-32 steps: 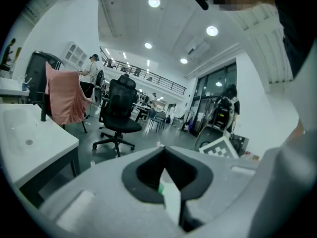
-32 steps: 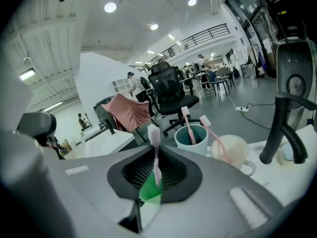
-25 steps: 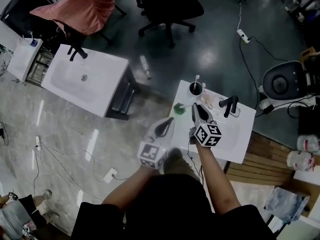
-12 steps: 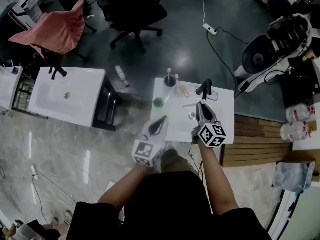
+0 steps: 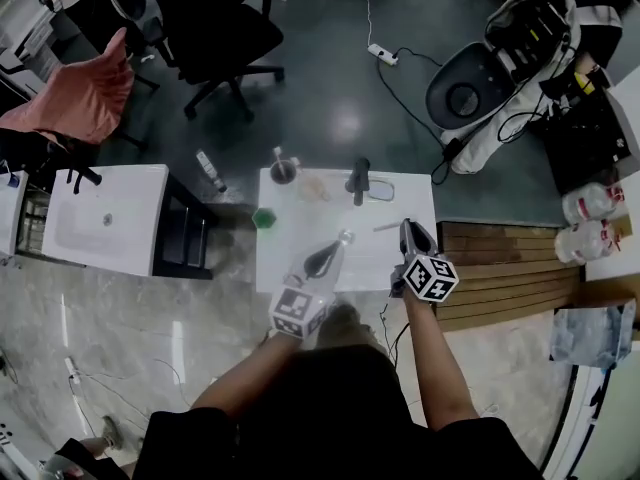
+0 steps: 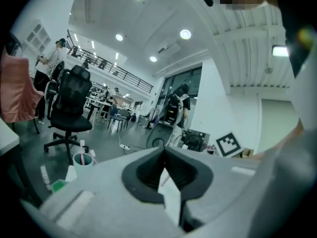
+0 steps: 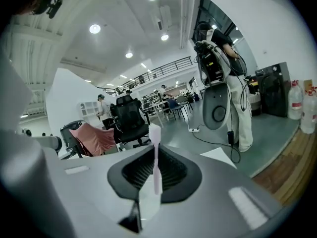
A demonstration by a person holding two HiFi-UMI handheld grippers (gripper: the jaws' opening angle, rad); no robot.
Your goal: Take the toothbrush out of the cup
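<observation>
**Nearest: person.** Two bare forearms reach forward from a dark top, one hand-held gripper in each.

**Left gripper**. Over the front edge of the white sink counter. The jaw tips meet and nothing is held between them.

**Right gripper**. Over the counter's right part. The jaws are closed onto the toothbrush, which is gripped at mid-handle.

**Toothbrush.**
- Pale pink-white and slender. It is out of the cup and well apart from it.
- In the right gripper view its long axis runs up and down the picture, crossing the line of the jaws. The bristle head is uppermost, clear above the jaw tips, and the handle end is below.
- In the head view the toothbrush shows as a short pale bar. It reaches from the jaw tips toward the person's left, roughly along the counter's width.

**Counter, back edge.**
- A small green object lies near the left edge.
- The cup stands upright at the far left corner, with another brush handle in it.
- A black faucet stands at mid-back.

**Beyond.**
- A second white sink unit stands to the left.
- A bottle lies on the dark floor.
- A wooden platform is to the right.
- Farther off are a black office chair, a pink cloth and a power strip.
</observation>
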